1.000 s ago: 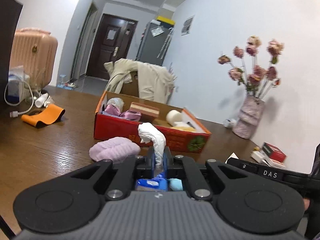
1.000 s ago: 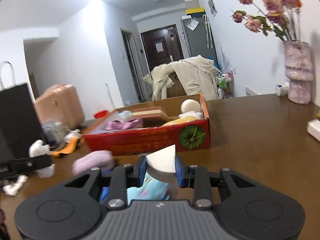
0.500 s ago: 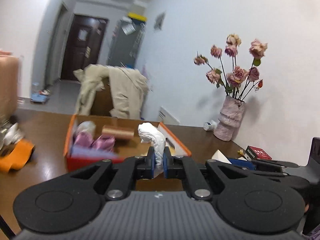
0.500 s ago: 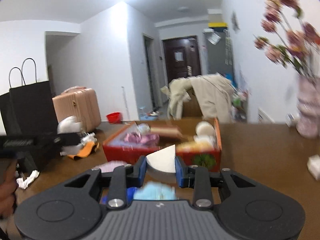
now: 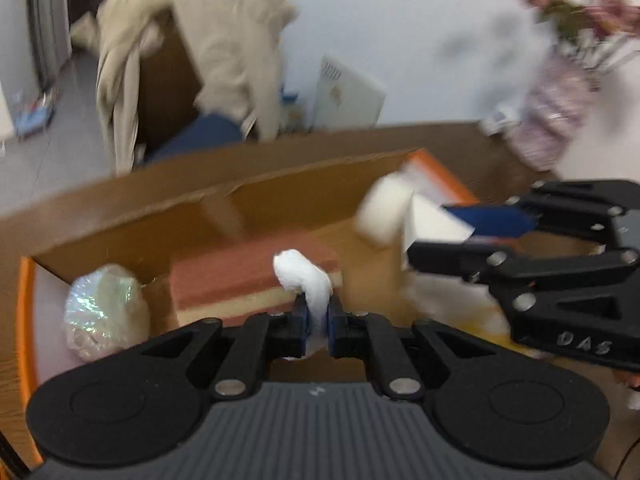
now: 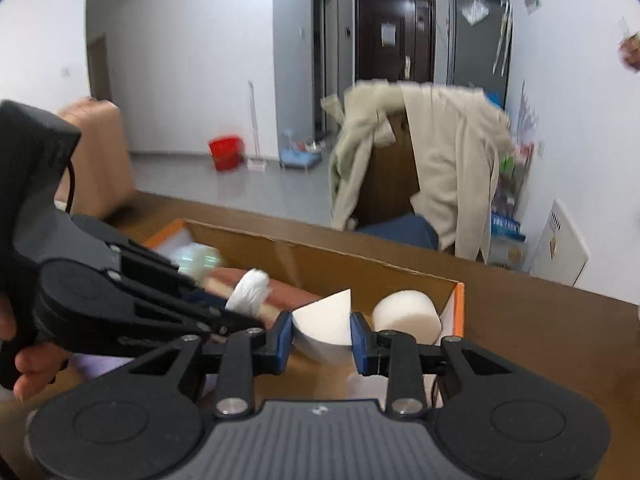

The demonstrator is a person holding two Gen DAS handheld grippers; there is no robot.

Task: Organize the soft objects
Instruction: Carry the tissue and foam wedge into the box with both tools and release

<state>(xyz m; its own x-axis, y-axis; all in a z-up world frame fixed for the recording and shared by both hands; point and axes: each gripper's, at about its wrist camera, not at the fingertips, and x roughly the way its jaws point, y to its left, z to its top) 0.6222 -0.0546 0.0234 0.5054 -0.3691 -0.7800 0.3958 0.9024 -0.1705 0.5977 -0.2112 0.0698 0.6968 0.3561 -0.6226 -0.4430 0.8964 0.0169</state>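
Both loads hang over the open cardboard box (image 6: 328, 258) on the bench (image 6: 540, 320), so release low, one at a time, into bare floor — not onto the layered sponge (image 5: 256, 276) at 12 o'clock. The left gripper (image 5: 318, 316) points level, its fingers pinching a white wad (image 5: 306, 280). At its 2 o'clock the right gripper (image 6: 322, 338) reaches in, fingers clamped on a white foam wedge (image 6: 326, 320) beside the foam cylinder (image 6: 406, 314).

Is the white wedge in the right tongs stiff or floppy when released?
The wedge keeps sharp edges between the right tongs, so probably springy foam, not floppy. It looks light, and its flat faces should stop rolling.
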